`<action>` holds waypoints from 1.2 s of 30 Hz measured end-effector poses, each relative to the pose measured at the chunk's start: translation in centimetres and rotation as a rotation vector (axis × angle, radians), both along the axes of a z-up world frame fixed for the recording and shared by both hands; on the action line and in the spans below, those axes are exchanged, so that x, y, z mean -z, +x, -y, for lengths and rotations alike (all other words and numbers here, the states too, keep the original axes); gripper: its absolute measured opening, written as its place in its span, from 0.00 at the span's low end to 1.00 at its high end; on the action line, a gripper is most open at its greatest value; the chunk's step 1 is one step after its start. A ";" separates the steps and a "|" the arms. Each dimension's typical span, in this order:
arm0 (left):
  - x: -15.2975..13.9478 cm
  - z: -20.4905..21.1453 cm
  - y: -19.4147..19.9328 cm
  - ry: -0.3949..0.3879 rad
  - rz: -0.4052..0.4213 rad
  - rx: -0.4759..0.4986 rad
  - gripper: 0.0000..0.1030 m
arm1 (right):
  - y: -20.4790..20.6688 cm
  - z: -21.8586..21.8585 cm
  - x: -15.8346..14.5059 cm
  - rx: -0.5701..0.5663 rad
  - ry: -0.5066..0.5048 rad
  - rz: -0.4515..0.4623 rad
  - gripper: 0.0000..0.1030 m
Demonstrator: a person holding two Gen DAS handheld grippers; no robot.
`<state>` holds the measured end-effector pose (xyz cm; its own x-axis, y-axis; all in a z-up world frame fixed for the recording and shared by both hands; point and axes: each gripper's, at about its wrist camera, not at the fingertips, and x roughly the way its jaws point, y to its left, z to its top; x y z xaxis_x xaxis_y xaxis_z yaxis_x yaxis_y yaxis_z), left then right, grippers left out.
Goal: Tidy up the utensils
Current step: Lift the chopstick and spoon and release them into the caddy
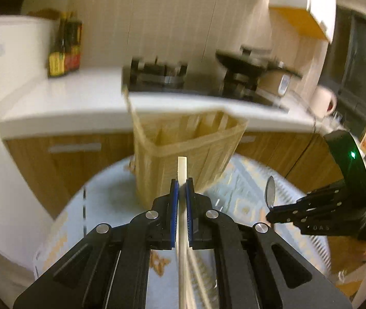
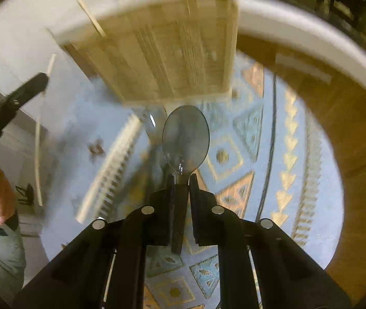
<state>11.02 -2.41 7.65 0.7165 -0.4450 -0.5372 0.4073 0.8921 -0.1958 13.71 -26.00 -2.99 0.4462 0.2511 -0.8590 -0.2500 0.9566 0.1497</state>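
Observation:
My left gripper (image 1: 182, 182) is shut on a pale flat stick-like utensil (image 1: 182, 170) that points up toward a wooden utensil holder (image 1: 183, 149) with several compartments, standing on the round table. My right gripper (image 2: 183, 177) is shut on a metal spoon (image 2: 186, 136), bowl forward, held above the table in front of the holder (image 2: 167, 51). In the left wrist view the right gripper (image 1: 273, 207) shows at the right with the spoon (image 1: 270, 191) upright. Both views are motion-blurred.
The round table wears a blue patterned cloth (image 2: 247, 128). A kitchen counter (image 1: 67, 103) with a gas stove (image 1: 162, 77), bottles (image 1: 65, 49) and a pan (image 1: 242, 63) runs behind. A pale comb-like strip (image 2: 110, 167) shows on the cloth.

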 end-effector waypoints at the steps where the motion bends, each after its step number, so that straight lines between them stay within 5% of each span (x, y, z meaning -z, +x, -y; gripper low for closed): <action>1: -0.9 0.1 -0.1 -0.015 0.022 0.002 0.04 | -0.5 0.1 -1.5 -0.005 0.011 0.046 0.09; 10: -9.8 2.0 1.1 -0.147 0.292 -0.046 0.04 | -0.5 2.3 -12.7 0.011 0.114 0.430 0.09; 17: -11.8 2.8 3.5 -0.248 0.445 -0.104 0.04 | 2.1 3.9 -15.5 0.064 0.135 0.601 0.09; 26: -9.2 4.4 8.2 -0.328 0.492 -0.155 0.04 | 7.3 4.7 -13.1 0.101 0.128 0.672 0.09; 36: -5.5 5.9 10.3 -0.270 0.524 -0.215 0.04 | 10.4 4.1 -9.1 0.079 0.116 0.642 0.10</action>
